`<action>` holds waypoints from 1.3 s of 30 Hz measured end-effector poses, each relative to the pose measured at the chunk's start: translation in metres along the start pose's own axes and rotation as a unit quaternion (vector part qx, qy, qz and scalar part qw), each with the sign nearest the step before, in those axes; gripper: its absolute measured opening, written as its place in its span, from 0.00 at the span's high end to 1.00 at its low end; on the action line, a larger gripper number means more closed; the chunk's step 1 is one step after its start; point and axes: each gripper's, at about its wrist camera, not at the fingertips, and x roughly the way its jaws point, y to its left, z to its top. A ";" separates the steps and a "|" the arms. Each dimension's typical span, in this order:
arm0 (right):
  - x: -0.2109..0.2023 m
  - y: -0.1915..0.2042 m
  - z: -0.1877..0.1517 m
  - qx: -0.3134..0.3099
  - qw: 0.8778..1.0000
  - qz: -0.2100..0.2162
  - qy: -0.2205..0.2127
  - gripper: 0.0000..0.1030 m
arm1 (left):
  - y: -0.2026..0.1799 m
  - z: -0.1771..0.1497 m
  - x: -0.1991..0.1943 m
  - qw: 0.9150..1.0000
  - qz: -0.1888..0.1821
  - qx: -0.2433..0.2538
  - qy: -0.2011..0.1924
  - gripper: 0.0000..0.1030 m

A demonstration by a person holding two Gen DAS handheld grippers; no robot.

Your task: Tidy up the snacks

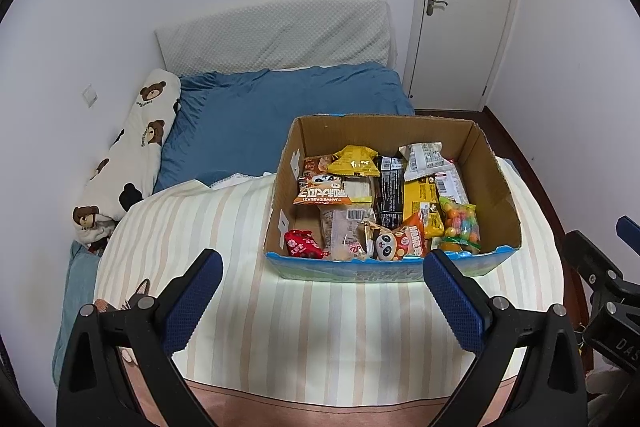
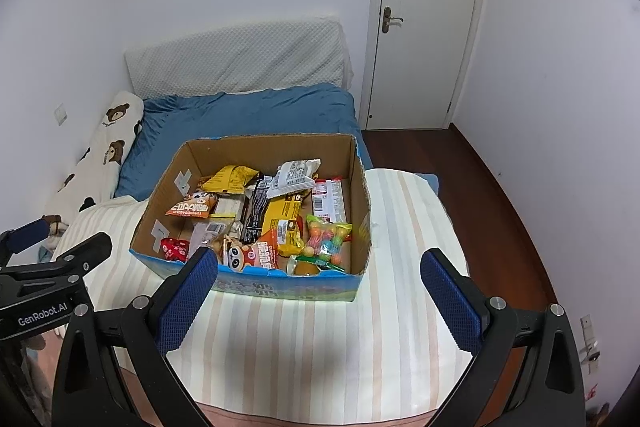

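While both grippers are held above the near edge of the bed [image 1: 320,315], the left gripper [image 1: 322,267] and the right gripper [image 2: 319,265] are seen with fingers spread wide and nothing between them. A cardboard box [image 1: 496,187] is set on the striped cover, and every snack in view is already lying inside it, loosely heaped. Such a scene fits a box just filled as well as a box about to be sorted, so no move is settled. If a packet is to be gripped, it is best taken across its narrow width from above, clear of the box walls. The black bar [image 1: 390,197] is laid with its long axis running from near to far; the candy bag [image 1: 460,223] likewise.
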 end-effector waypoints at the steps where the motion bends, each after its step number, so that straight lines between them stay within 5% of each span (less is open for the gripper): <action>1: -0.001 0.000 0.000 0.001 1.000 0.000 -0.001 0.00 | 0.000 0.000 -0.002 1.000 0.000 0.000 -0.001 0.00; 39: -0.022 -0.007 0.005 0.008 1.000 0.004 -0.015 0.00 | -0.003 0.006 -0.024 1.000 -0.003 0.007 -0.023 0.00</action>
